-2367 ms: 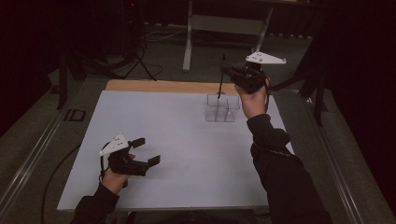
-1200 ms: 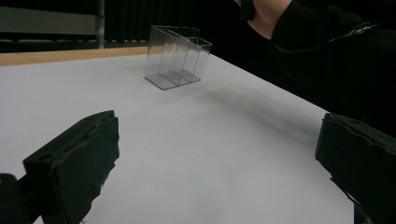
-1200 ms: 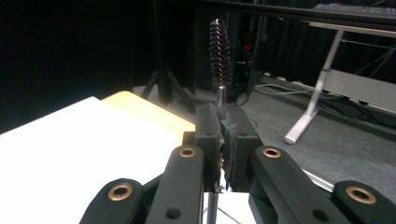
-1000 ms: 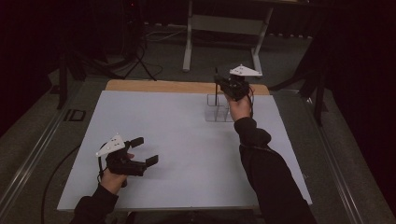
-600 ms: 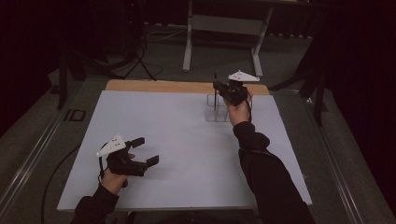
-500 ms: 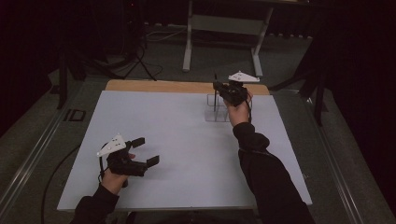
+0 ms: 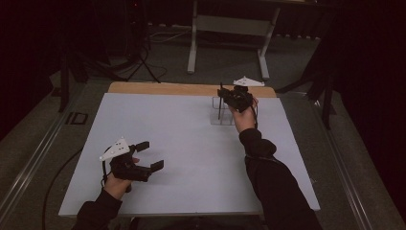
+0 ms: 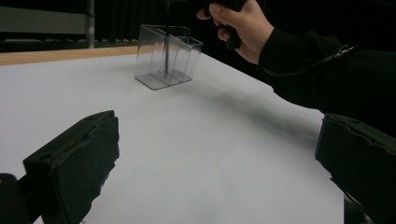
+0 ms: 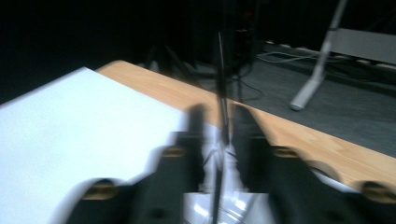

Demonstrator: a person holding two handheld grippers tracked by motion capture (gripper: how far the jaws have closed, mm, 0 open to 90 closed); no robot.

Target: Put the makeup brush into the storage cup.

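White tabletop, upper right: right gripper, jaws just easing apart around thin black rod standing in clear plastic box; left gripper gapes empty.

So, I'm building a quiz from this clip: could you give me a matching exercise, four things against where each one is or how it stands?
Things:
1. left gripper
2. right gripper
3. clear container
4. thin black rod

States:
a. standing upright in a compartment
b. near the table's far edge
c. jaws wide apart, nothing between them
d. jaws just opened, either side of the rod

Pairs: 1-c, 2-d, 3-b, 4-a
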